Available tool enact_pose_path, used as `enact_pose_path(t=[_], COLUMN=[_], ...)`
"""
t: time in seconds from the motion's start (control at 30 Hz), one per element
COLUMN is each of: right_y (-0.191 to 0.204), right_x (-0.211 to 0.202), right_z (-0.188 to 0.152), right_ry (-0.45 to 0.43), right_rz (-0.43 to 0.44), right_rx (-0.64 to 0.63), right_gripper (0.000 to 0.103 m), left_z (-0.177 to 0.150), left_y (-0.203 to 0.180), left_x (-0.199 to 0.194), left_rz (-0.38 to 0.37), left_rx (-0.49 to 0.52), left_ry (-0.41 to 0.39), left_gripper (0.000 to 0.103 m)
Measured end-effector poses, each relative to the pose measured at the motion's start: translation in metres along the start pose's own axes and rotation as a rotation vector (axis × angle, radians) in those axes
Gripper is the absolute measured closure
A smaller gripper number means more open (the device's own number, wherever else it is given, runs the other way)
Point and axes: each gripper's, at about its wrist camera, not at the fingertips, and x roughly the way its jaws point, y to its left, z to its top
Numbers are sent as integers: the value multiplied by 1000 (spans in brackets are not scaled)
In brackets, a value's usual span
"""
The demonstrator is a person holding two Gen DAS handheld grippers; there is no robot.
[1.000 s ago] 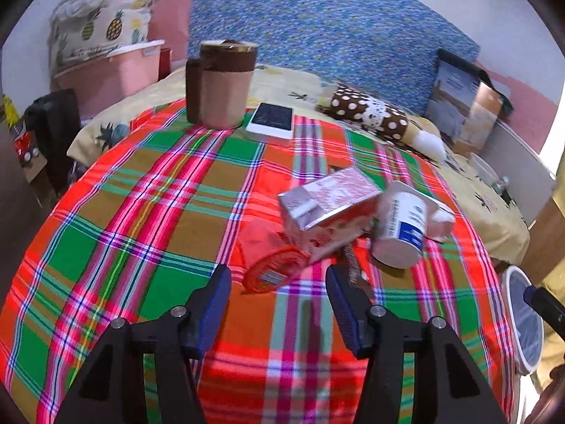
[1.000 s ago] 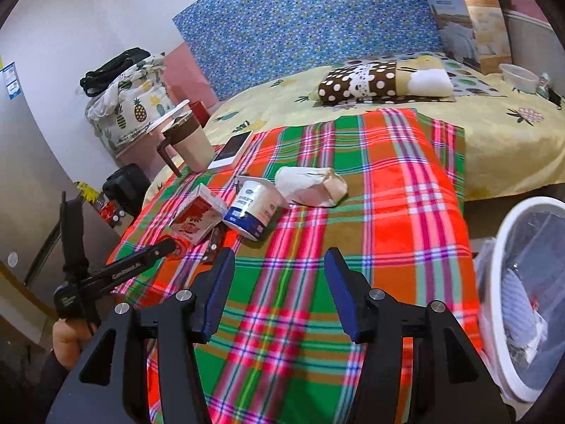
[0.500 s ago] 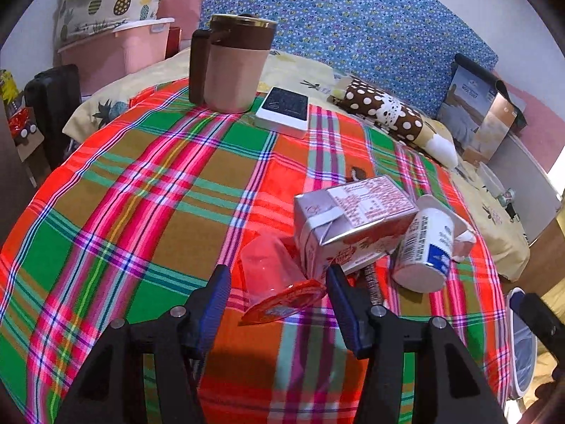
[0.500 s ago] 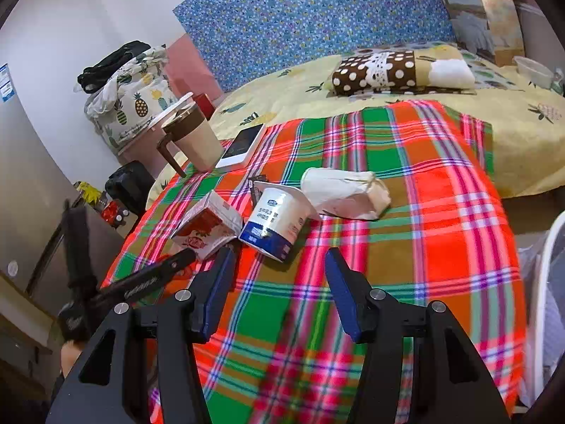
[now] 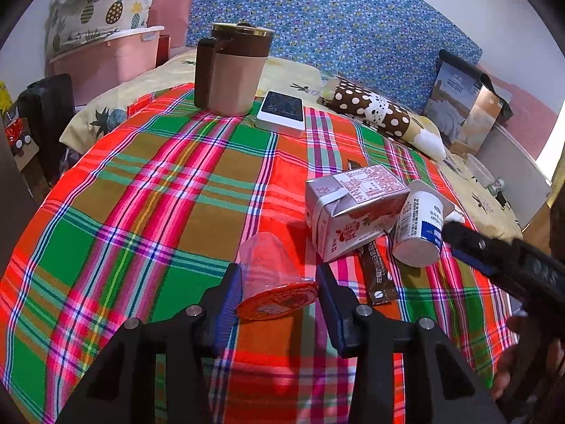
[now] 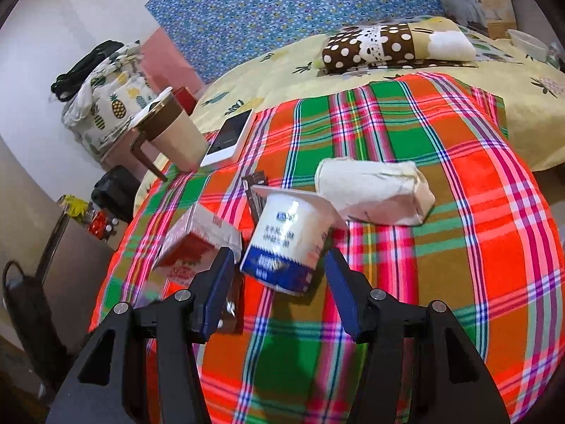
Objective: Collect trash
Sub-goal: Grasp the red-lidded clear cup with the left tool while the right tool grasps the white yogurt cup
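On the plaid cloth (image 5: 183, 190) all the trash is seen lying loose, so nothing can be judged collected yet. The left gripper (image 5: 279, 286) is closing around a clear cup (image 5: 272, 275) (red lid toward the camera), though firm contact cannot be confirmed. The right gripper (image 6: 279, 275) is held spread around a yogurt tub (image 6: 289, 240), not pinching it. A carton (image 5: 349, 212), sachet (image 5: 378, 275) and white wrapper (image 6: 374, 190) are left. No bin is shown; the sachet is partly hidden under the carton.
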Motion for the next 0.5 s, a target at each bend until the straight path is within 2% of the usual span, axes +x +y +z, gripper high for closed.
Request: enact_pose_path(t=[0.27, 0.37, 0.5], right_y=[3, -1, -8], right_x=[20, 28, 28], right_z=[7, 8, 8], right_ry=[34, 64, 85], right_rz=[-63, -63, -58], right_rx=[39, 66, 87], right_gripper=[47, 42, 41], left_z=[0, -1, -2], left_y=[5, 5, 1], left_x=[0, 2, 3], left_rz=[-24, -33, -45], left_rx=[-2, 1, 13], left_ry=[4, 9, 11], left_gripper=[59, 59, 59])
